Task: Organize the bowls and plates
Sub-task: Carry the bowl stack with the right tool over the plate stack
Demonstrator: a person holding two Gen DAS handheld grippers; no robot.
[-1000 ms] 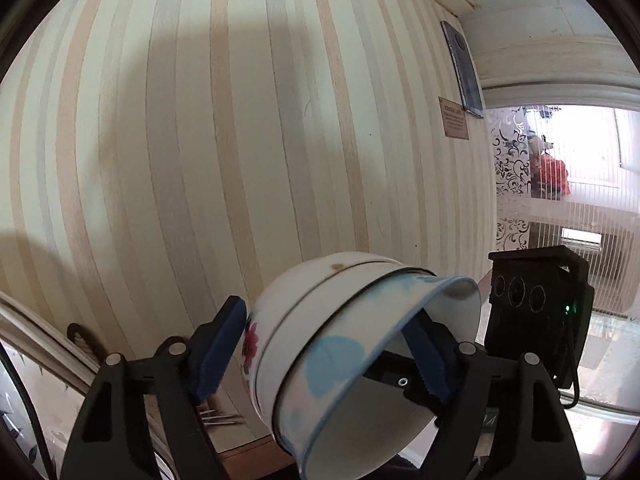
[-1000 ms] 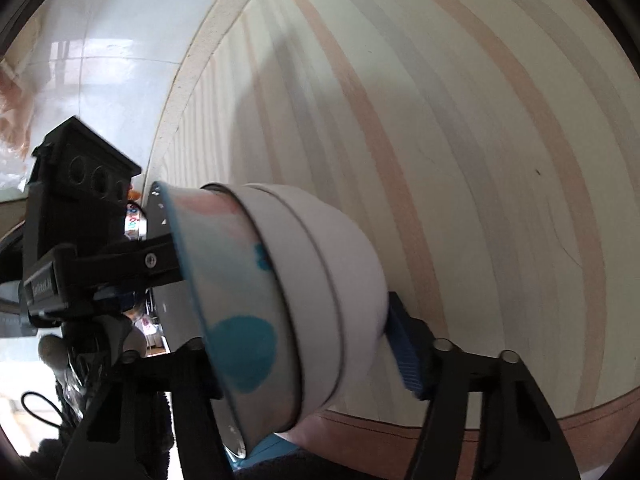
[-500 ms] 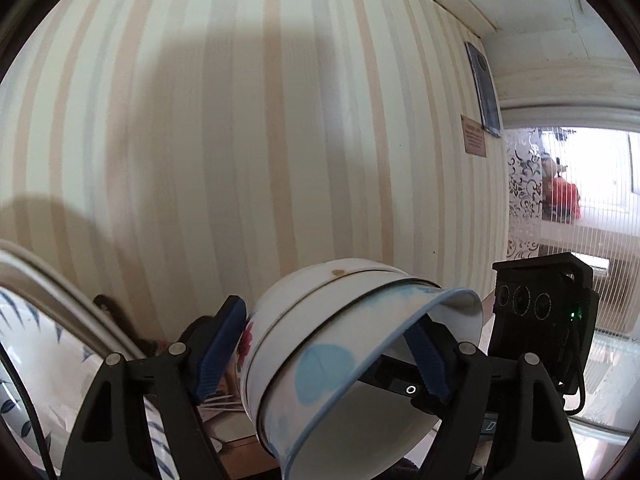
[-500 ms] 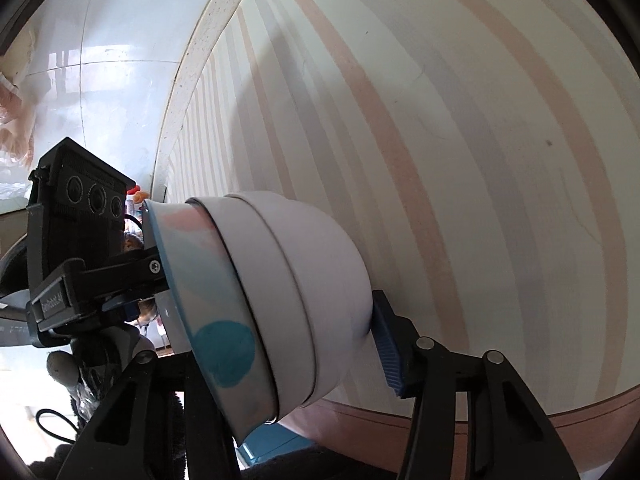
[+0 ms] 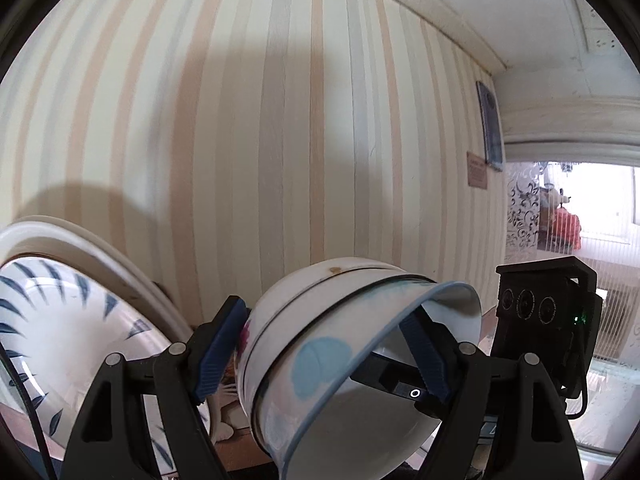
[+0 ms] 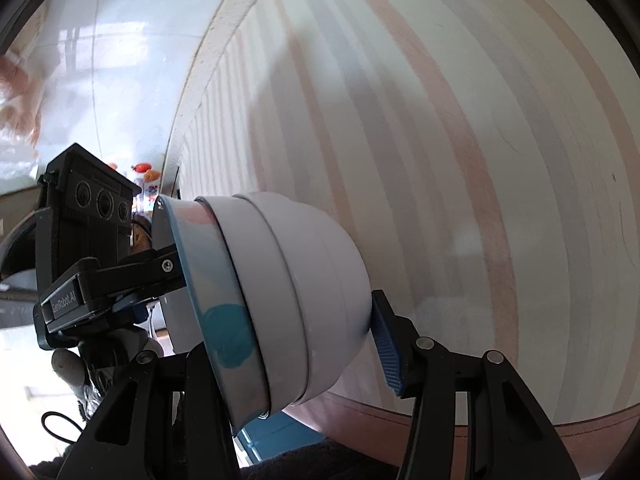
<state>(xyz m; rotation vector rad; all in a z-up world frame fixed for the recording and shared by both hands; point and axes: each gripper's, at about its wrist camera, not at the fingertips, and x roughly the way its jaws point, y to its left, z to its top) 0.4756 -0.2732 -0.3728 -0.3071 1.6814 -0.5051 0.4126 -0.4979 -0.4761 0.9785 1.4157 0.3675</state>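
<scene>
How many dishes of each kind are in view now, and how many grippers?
bowls: 3, nested, clamped between the left gripper and right gripper
blue-leaf plate: 1; the white rim behind it may be a second
grippers: 2
total: 6

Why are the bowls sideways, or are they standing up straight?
Tipped sideways. The stack of bowls has its open mouth facing right, not up, and rests between the left gripper fingers.

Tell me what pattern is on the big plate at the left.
Dark blue leaf-like strokes on white; the plate shows best in the left wrist view.
</scene>
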